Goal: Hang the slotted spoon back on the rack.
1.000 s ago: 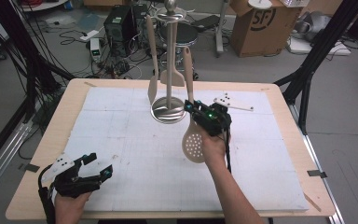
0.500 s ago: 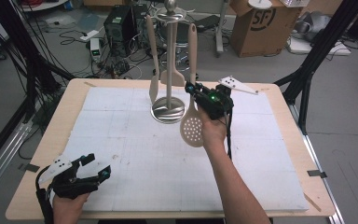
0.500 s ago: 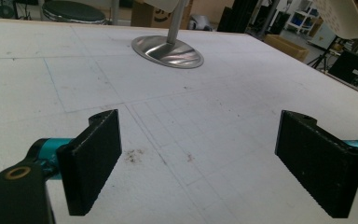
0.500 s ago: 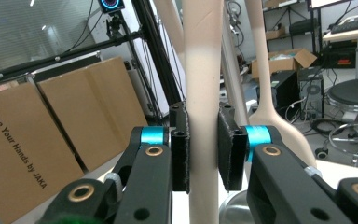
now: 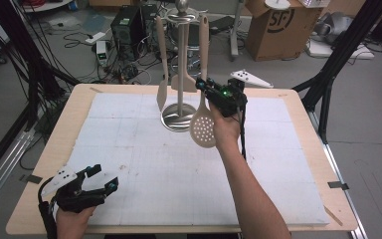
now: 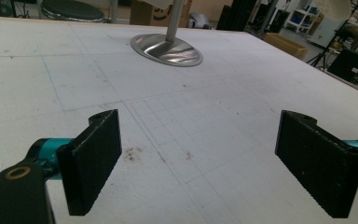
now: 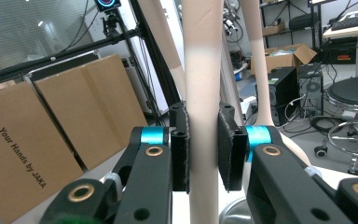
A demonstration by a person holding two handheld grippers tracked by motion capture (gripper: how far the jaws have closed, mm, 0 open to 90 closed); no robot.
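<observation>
Handle of slotted spoon [image 5: 203, 99] clamped between pads of right gripper [image 5: 205, 88], lifted above table [image 5: 298, 199] beside utensil stand [image 5: 180, 74]. Long axis upright, perforated bowl pointing down. Left gripper [image 6: 198, 161] wide apart, holding nothing.

Utensil stand [image 5: 179, 119] mid-table at the rear, slotted spoon [image 5: 202, 129] just right, seemingly off the mat [image 5: 129, 149].
</observation>
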